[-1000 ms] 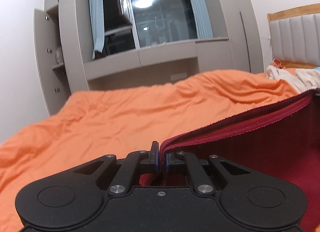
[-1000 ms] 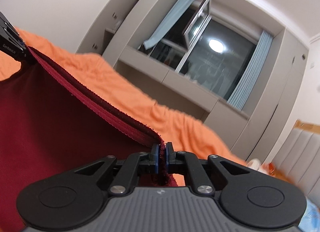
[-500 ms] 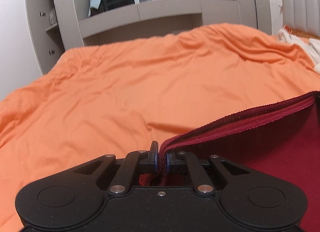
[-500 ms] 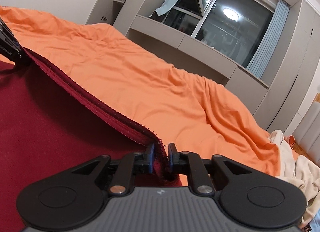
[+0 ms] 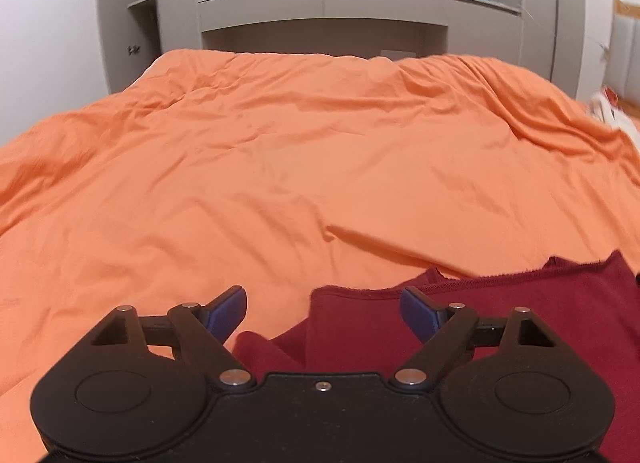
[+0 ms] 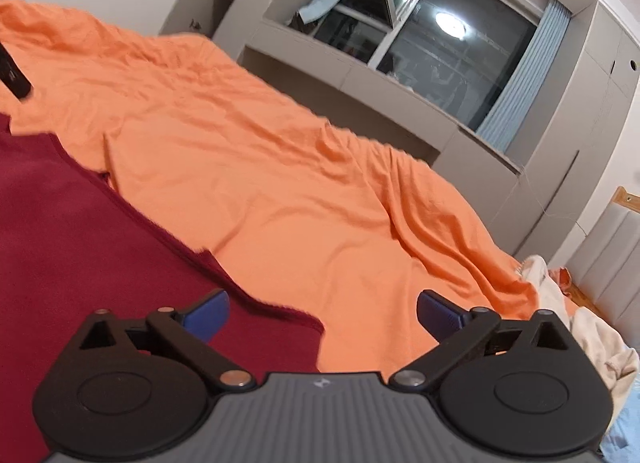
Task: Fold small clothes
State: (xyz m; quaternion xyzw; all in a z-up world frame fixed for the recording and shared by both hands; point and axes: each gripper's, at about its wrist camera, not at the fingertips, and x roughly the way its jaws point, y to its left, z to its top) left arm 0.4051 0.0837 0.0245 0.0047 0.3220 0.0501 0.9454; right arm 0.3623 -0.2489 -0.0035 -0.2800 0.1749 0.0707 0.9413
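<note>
1. Left wrist view: the left claw stands with its jaws wide apart and nothing between them, just above the bed.
2. A dark red garment lies on the orange cover right under and ahead of this claw, spreading off to its right; a small bunched fold sits near the claw's left finger.
3. Its raw hem runs across just beyond the fingertips, so the cloth seems laid flat, edge forward, ready for a fold.
4. Right wrist view: the right claw is likewise spread wide and holds nothing.
5. Here the garment fills the space to the left of the claw, its hem running diagonally from far left to a corner lying between the fingers.
6. That corner sits low on the cover, apart from both pads; I judge the cloth is resting under its own weight, not gripped.
7. The open stance of both claws suits re-gripping: each sits over one end of the same hem, well placed to pinch a new spot.
8. A pale heap of other clothes lies to the right of the right claw, near the headboard, apart from the red piece.
9. Soft, wrinkled bedding under thin cloth may get pinched along with it.
</note>
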